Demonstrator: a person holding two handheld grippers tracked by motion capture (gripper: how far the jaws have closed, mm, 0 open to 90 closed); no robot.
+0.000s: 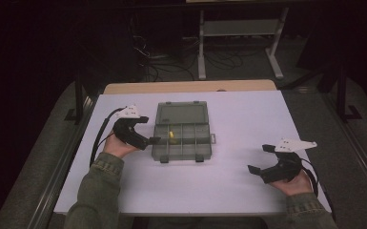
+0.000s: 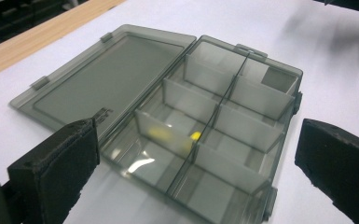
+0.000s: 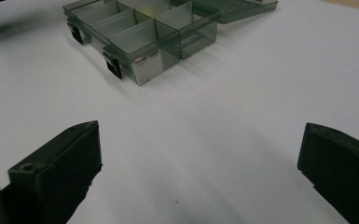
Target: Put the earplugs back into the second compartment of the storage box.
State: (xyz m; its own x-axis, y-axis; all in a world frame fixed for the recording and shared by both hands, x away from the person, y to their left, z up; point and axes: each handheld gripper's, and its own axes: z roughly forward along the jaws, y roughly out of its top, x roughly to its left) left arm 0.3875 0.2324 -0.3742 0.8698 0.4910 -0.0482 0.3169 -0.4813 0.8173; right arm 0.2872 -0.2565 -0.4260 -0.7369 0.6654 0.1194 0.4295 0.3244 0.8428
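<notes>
Both claws gape empty: left claw [image 1: 145, 129] beside open organizer box [image 1: 182, 131], right claw [image 1: 259, 158] near counter's [image 1: 248, 114] right edge; approach yellow piece [image 2: 195, 136] squarely.

Grey divided box [image 1: 181, 141] mid-table, lid [image 1: 180, 115] open flat; small yellow piece [image 1: 171, 136] inside.

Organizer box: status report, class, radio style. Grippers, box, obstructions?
Left gripper open at box's left edge. Right gripper open, apart. Box lid open, yellow piece inside.
</notes>
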